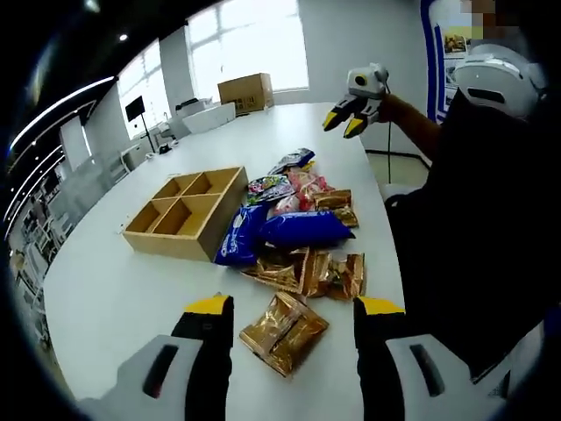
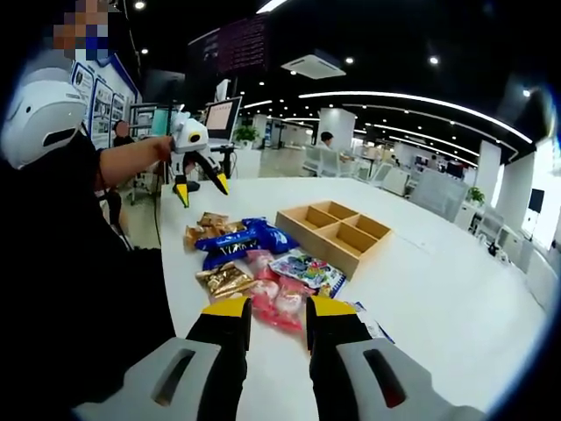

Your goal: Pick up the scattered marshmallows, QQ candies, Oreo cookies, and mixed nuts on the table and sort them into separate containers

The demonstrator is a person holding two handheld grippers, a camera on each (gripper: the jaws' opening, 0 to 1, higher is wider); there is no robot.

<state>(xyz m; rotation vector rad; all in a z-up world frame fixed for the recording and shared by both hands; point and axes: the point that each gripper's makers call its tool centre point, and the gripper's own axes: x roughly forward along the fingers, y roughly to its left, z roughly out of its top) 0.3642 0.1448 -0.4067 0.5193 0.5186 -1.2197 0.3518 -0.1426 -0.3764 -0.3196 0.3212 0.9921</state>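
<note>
in the left gripper view, going left to right: the tray (image 1: 186,213), a wooden box of four empty compartments, sits on the white table (image 1: 105,289). just right of it lies the snack pile: two blue oreo packs (image 1: 282,231) touching the tray's near corner, colourful candy bags (image 1: 279,187) and pink bags (image 1: 302,186) behind them, and gold nut packs (image 1: 308,272) in front. one nut pack (image 1: 283,331) lies apart, nearest the camera, between the left gripper (image 1: 294,307) tips. its jaws stand wide apart and hold nothing. further right and high, the right gripper (image 1: 345,119) hangs over the table's far end, jaws spread, empty.

in the right gripper view the order flips: the left gripper (image 2: 200,189) is raised at left with jaws apart, the pile sits in the middle, the tray (image 2: 335,233) at right. the right gripper (image 2: 277,309) has its tips part-way open, above or at the pink bags (image 2: 273,303); whether they touch, i cannot tell.

nothing is sorted yet, so i'd judge this the first pick.

risks: the foil packs look slick and flat, so a shallow pinch could slip. in the pile bags overlap, so a grab could drag a neighbour or lift two kinds at once. candy and pink bags look alike, so a mix-up in compartments is likely. a push toward the tray could shove it.
</note>
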